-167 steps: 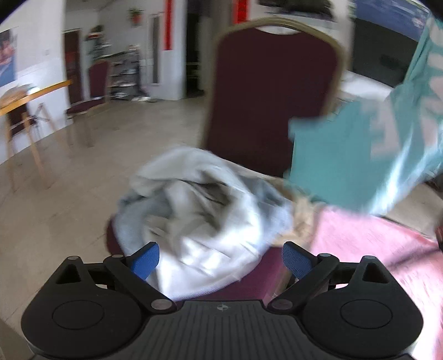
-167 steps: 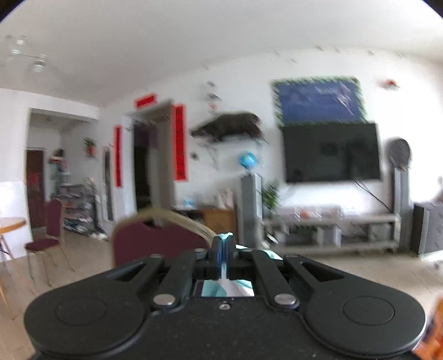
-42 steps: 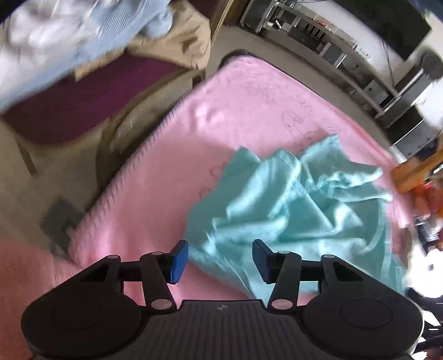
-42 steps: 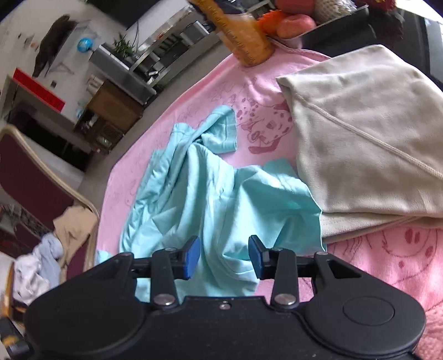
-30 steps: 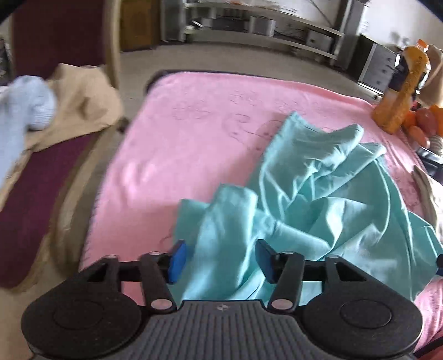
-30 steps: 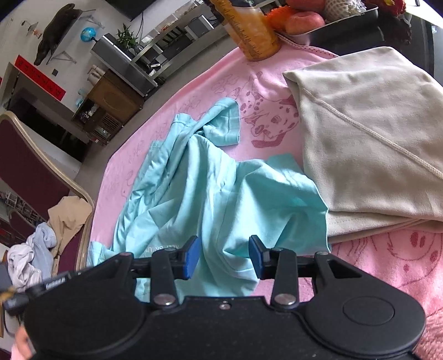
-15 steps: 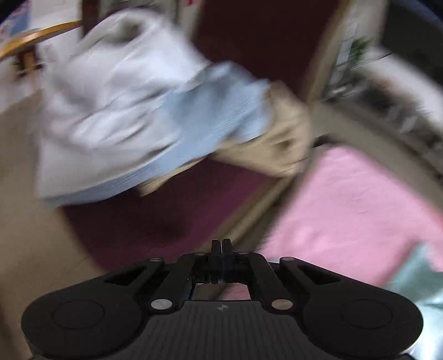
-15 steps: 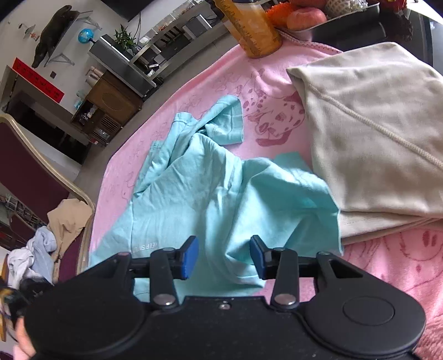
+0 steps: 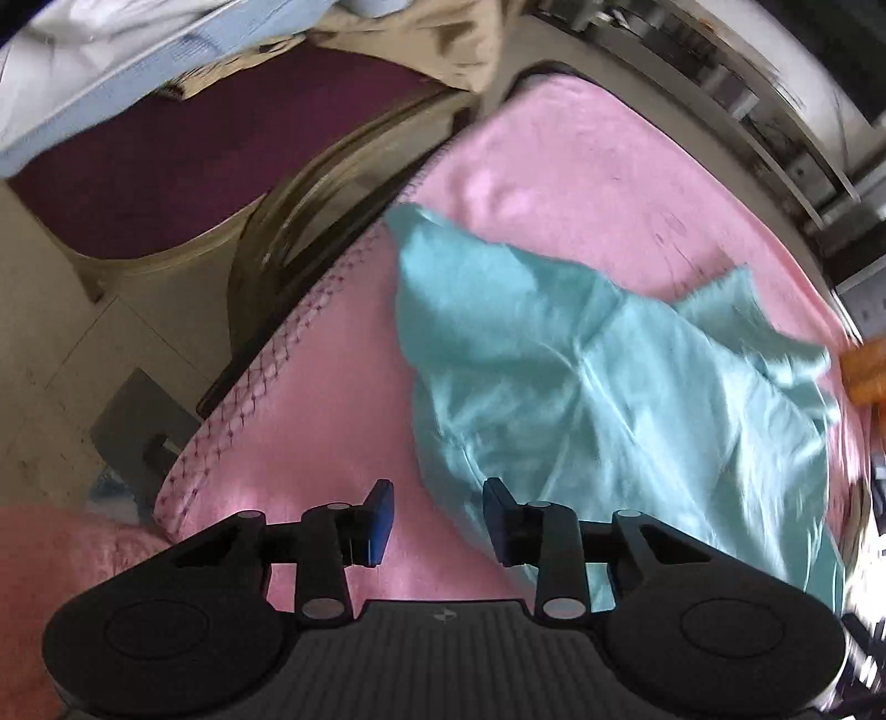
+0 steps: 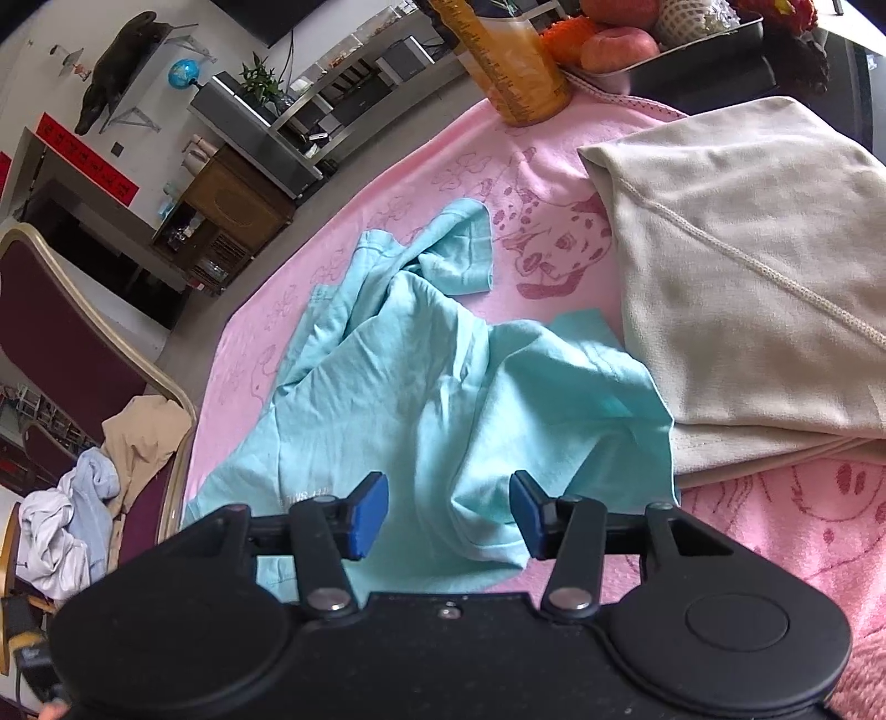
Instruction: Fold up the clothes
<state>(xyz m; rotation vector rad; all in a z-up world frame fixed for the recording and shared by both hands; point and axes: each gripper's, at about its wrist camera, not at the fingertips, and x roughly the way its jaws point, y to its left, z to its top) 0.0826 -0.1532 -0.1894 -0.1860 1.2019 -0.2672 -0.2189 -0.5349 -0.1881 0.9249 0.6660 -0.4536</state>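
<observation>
A crumpled turquoise T-shirt (image 10: 421, 376) lies on a pink blanket (image 10: 554, 266) printed with dogs. In the left wrist view the same T-shirt (image 9: 581, 376) spreads to the right, one corner reaching toward the blanket's stitched edge (image 9: 266, 376). My left gripper (image 9: 437, 518) hangs open over bare pink blanket, just left of the shirt's near edge. My right gripper (image 10: 448, 515) is open above the shirt's near hem, with cloth showing between the blue pads and nothing pinched.
A folded beige garment (image 10: 747, 288) lies right of the shirt. Behind it stand a juice bottle (image 10: 509, 61) and a fruit tray (image 10: 664, 33). A maroon chair (image 10: 72, 343) with a pile of clothes (image 9: 138, 61) stands off the blanket's left side.
The left gripper was shut half a second ago and facing the chair; now it is open and back over the blanket beside the shirt. The shirt's left part lies more spread out.
</observation>
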